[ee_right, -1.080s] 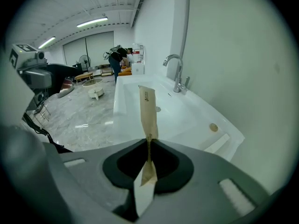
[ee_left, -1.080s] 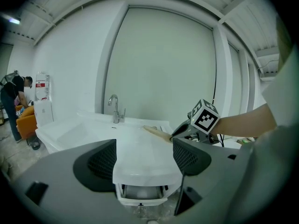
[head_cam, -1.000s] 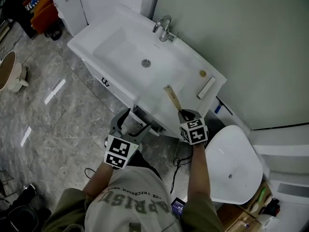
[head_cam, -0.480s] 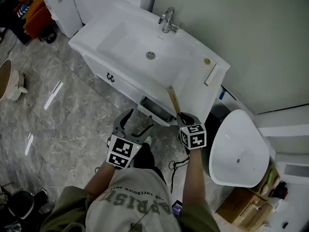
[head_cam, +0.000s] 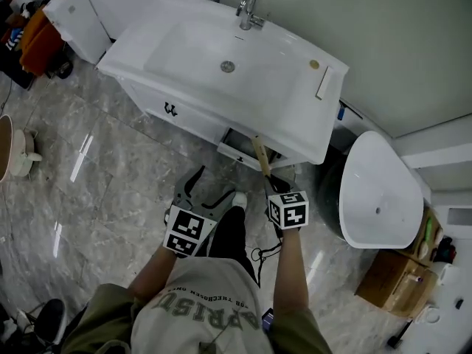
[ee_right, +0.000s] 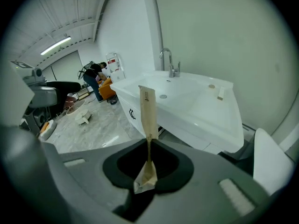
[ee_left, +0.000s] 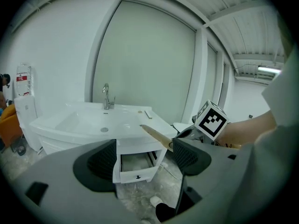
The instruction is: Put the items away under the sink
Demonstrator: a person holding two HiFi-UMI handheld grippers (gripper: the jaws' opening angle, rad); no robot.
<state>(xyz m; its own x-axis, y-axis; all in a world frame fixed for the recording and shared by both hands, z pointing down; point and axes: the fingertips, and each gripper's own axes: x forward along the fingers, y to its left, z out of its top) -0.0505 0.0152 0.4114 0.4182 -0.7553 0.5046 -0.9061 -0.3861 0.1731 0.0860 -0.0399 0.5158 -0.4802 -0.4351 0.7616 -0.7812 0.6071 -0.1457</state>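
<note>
My right gripper is shut on the lower end of a long tan paper-wrapped stick, which points up toward the white sink cabinet. In the right gripper view the stick stands upright from the closed jaws. A small drawer under the sink stands pulled out; in the left gripper view this drawer appears to hold pale contents. My left gripper is open and holds nothing, low in front of the cabinet. A white bar and a small round tan piece lie on the sink top.
A chrome faucet stands at the back of the basin. A white toilet sits right of the cabinet, with a cardboard box beyond it. A white cabinet stands at the far left. A person's shoe rests on marble floor.
Both grippers have drawn back from the sink, and the sink now sits higher in the head view. The stick's tip has gone from over the sink top to in front of the open drawer.
</note>
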